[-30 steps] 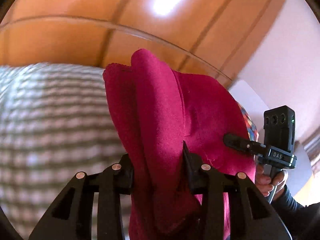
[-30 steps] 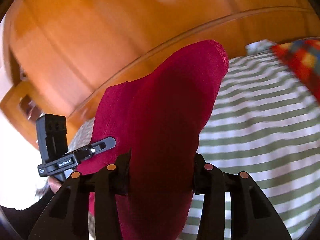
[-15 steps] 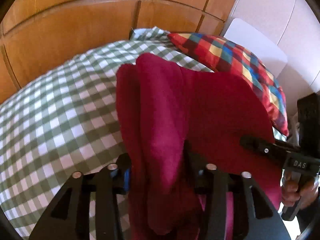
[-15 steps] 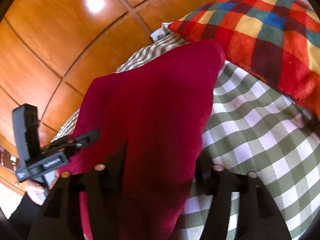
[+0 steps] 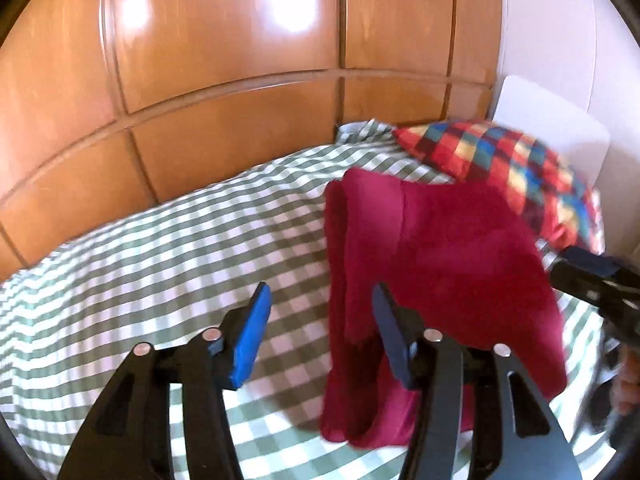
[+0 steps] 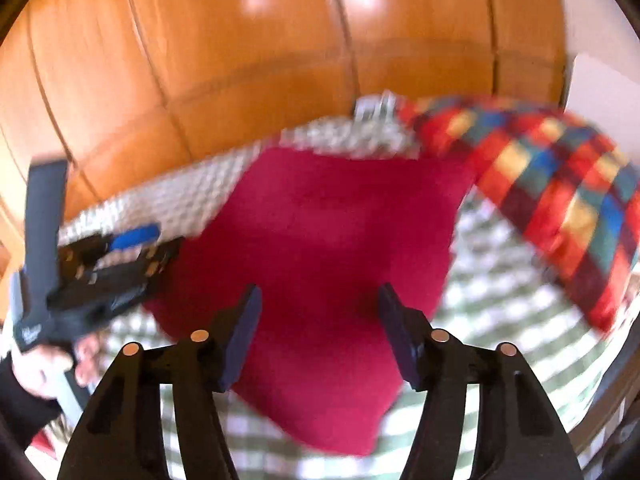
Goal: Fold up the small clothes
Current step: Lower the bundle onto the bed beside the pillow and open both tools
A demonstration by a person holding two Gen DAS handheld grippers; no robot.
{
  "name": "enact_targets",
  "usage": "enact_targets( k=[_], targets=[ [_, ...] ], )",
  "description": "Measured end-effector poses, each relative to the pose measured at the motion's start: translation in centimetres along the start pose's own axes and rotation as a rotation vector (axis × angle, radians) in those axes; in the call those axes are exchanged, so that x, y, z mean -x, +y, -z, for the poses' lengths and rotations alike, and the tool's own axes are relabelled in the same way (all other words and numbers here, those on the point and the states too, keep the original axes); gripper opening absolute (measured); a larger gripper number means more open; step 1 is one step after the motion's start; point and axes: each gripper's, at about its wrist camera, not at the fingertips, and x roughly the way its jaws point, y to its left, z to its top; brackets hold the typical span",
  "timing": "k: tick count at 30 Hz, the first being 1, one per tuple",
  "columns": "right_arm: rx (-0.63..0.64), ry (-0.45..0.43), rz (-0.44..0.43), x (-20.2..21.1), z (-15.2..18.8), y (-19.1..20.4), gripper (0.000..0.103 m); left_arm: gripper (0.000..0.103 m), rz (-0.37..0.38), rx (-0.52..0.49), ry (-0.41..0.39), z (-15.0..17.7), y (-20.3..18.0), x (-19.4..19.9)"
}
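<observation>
A folded crimson cloth [image 5: 440, 248] lies on the green-checked bedspread [image 5: 160, 260]. My left gripper [image 5: 320, 290] is open with its blue pads bare. The cloth sits just right of its gap, partly behind the right finger. In the blurred right wrist view the cloth [image 6: 340, 220] lies below and ahead of my right gripper [image 6: 319, 287]. Its jaws are closing, but the pads press on nothing. My left gripper [image 6: 160, 240] shows at the cloth's left edge, held by a hand [image 6: 44, 364]. One finger of my right gripper [image 5: 580, 268] reaches in from the right.
A red, blue and yellow checked pillow [image 5: 500, 152] lies at the back right, close behind the cloth. Brown wooden panels [image 5: 240, 80] rise behind the bed. A white board [image 5: 552, 120] leans in the right corner. Bare bedspread stretches to the left.
Both grippers have let go of the crimson cloth, which now rests on the bed. The left gripper has drawn away to the left, and both views have tipped down toward the bedspread.
</observation>
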Motion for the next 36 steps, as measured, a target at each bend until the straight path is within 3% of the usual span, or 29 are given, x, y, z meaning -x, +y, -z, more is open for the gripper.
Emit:
enact_targets(
  k=[4, 7, 11, 14, 18, 29, 36],
  targets=[
    [0.018, -0.011, 0.079, -0.4, 0.4, 0.9, 0.059, 0.044, -0.088, 0.023, 0.097, 1.3, 0.2, -3.1],
    [-0.013, -0.012, 0.075, -0.1, 0.0, 0.5, 0.06, 0.044, -0.068, 0.066, 0.084, 1.4, 0.7, -2.9],
    [-0.069, -0.032, 0.06, 1.5, 0.2, 0.1, 0.077, 0.044, -0.057, 0.092, 0.056, 1.5, 1.1, -1.3],
    [-0.121, -0.049, 0.077, 2.4, 0.8, -0.1, 0.083, 0.054, -0.056, 0.122, 0.033, 1.9, 1.3, 0.1],
    [-0.196, -0.068, 0.111, 3.7, 1.6, -0.1, 0.091, 0.06, -0.053, 0.142, 0.011, 2.5, 1.1, 1.8],
    [-0.25, -0.109, 0.245, 5.4, 2.7, 1.2, 0.093, 0.086, -0.073, 0.151, -0.036, 4.8, 0.0, 6.0],
    [-0.248, -0.126, 0.275, 6.2, 3.3, 2.0, 0.093, 0.094, -0.11, 0.135, -0.056, 6.3, -0.2, 7.9]
  ],
)
